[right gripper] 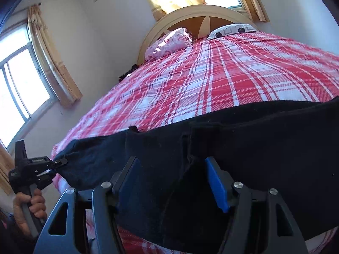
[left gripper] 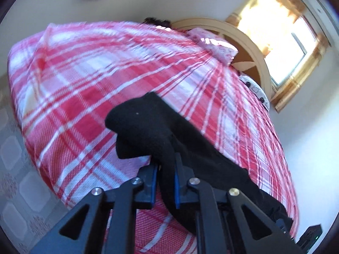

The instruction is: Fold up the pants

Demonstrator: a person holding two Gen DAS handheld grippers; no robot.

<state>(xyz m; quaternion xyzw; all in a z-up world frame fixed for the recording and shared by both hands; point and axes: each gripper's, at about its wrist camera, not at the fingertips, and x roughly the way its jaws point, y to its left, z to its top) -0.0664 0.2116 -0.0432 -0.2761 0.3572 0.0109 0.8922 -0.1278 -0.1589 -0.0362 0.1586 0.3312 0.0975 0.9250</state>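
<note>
No text, label, brand or number can be read in either view. The left gripper [right gripper: 60, 162], seen from the right wrist, carries a small pale marking on its dark body, too blurred to make out.
</note>
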